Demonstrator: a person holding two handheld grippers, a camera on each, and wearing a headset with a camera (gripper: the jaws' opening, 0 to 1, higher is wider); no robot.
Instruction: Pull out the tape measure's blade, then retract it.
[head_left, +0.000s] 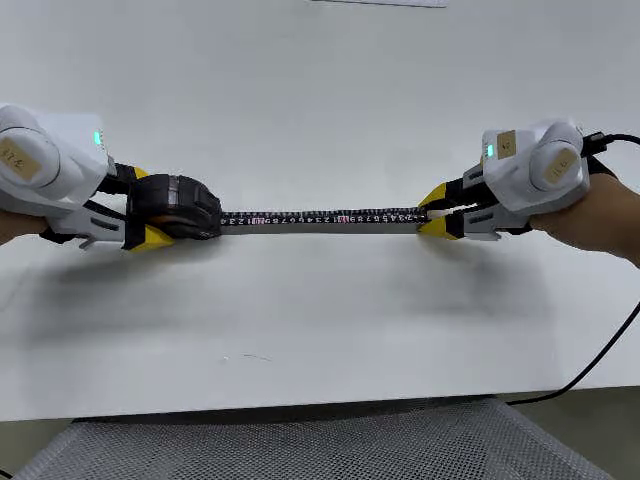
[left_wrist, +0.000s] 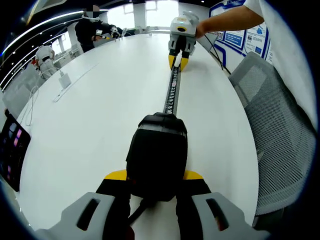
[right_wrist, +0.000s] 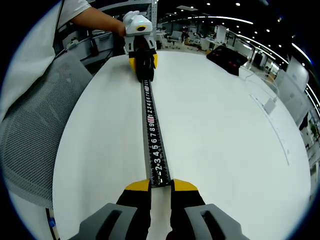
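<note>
Plain white tabletop (head_left: 320, 100), long and curved at the edge, in a big open office with ceiling strip lights. Blue wall boards (left_wrist: 240, 30) carry text too small to read. A grey mesh chair (head_left: 300, 440) sits at the near edge and a black cable (head_left: 600, 360) runs off to the right. Further down the tabletop are a dark screen (left_wrist: 12, 145), a clear stand (right_wrist: 265, 95) and a dark flat item (right_wrist: 227, 55). A person (left_wrist: 92, 25) stands at the far end. Nothing lies between the two grippers but the tape itself. The left hand-held gripper (head_left: 147, 206) is clamped across the black tape measure case (head_left: 172, 207), yellow jaw tips on either side, at the left of the tabletop. The blade (head_left: 320, 217) is pulled out straight to the right, low over the surface. Its end is pinched in the nearly closed jaws of the right hand-held gripper (head_left: 436, 212). The blade is black with white numerals, 2 to 9 readable near the tip in the right gripper view, with a red mark further along. Tan stickers (head_left: 20, 158) on the gripper housings carry handwriting that cannot be read.
</note>
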